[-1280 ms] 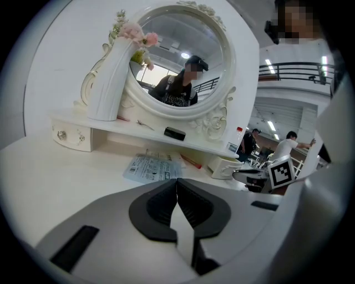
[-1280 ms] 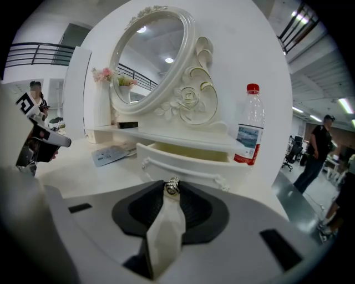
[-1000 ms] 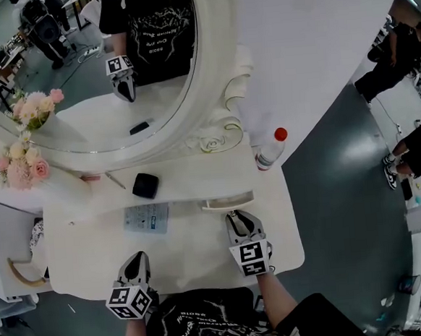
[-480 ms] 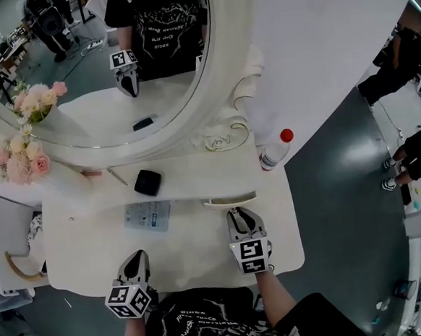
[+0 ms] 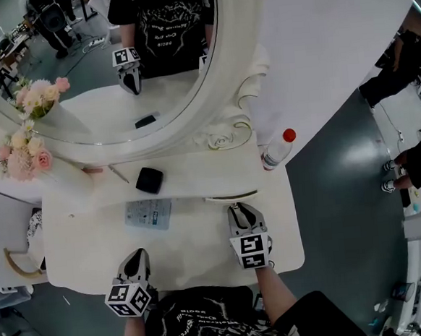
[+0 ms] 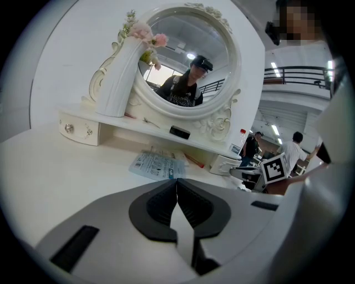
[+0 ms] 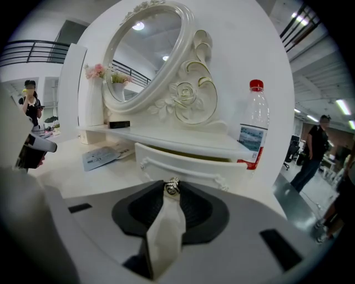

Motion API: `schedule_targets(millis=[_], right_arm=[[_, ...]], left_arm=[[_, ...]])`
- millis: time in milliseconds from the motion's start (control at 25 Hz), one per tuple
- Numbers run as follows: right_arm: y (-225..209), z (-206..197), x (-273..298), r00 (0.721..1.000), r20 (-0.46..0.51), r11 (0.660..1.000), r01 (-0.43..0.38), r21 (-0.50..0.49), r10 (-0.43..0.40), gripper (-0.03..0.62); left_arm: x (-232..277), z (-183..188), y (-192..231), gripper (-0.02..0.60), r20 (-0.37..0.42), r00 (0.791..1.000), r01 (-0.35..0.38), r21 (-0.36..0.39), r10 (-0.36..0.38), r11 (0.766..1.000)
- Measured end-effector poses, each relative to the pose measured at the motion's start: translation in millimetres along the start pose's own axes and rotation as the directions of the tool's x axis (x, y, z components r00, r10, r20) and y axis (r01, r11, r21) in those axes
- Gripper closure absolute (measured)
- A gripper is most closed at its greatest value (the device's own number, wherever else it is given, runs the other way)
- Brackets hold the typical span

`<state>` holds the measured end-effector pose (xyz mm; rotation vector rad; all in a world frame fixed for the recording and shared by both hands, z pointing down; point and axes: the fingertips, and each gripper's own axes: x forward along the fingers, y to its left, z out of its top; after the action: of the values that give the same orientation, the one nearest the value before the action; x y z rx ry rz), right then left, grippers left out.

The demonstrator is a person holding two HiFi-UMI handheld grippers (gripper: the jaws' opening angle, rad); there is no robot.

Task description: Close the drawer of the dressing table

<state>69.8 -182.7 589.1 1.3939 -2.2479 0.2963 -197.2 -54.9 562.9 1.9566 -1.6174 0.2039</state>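
**Dressing-table drawer, nearly shut, held by its knob**

1. Pink artificial flowers [image 5: 22, 155] in a tall white fluted vase [image 6: 119, 77]: far left of the raised shelf, well apart from the work.
2. Left gripper [image 5: 134, 258]: rests at the near left edge of the white desk [image 5: 94, 252], jaws together with nothing between them. It takes no part in the step.
3. Pale blue printed leaflet [image 5: 148, 215]: lies flat on the desk, ahead of the left gripper. A small black square case [image 5: 148, 180] sits behind it on the shelf.
4. Oval white-framed mirror [image 5: 212, 91]: upright behind the shelf.
5. White drawer with a moulded front [image 5: 231, 197]: under the right end of the shelf, standing out slightly, with a dark gap showing above its front.
6. Right gripper [image 5: 237, 211]: clamped on the drawer's small metal knob [image 7: 172, 187], pinched at the very tips of the pads.
7. Clear plastic bottle with a red cap [image 5: 277, 151]: stands upright on the shelf just above the drawer.

Hazards, as judged:
- The hold is only a tip pinch on a small round knob, so a push that runs off-line could make the pads slip off.
- A skewed push could rack the drawer and jam it short of shut.
- A hard final shove could jolt the shelf and topple the bottle.
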Motion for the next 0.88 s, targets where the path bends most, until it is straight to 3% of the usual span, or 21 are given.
schedule_targets(millis=[880], right_arm=[[-5.0,1.9,7.5,1.0,-0.006,1.0,0.011,-0.005,-0.011,0.494]], left_arm=[[-1.3,-4.7,4.6,0.566,-0.005,1.0,-0.013,-0.021,0.013,1.0]])
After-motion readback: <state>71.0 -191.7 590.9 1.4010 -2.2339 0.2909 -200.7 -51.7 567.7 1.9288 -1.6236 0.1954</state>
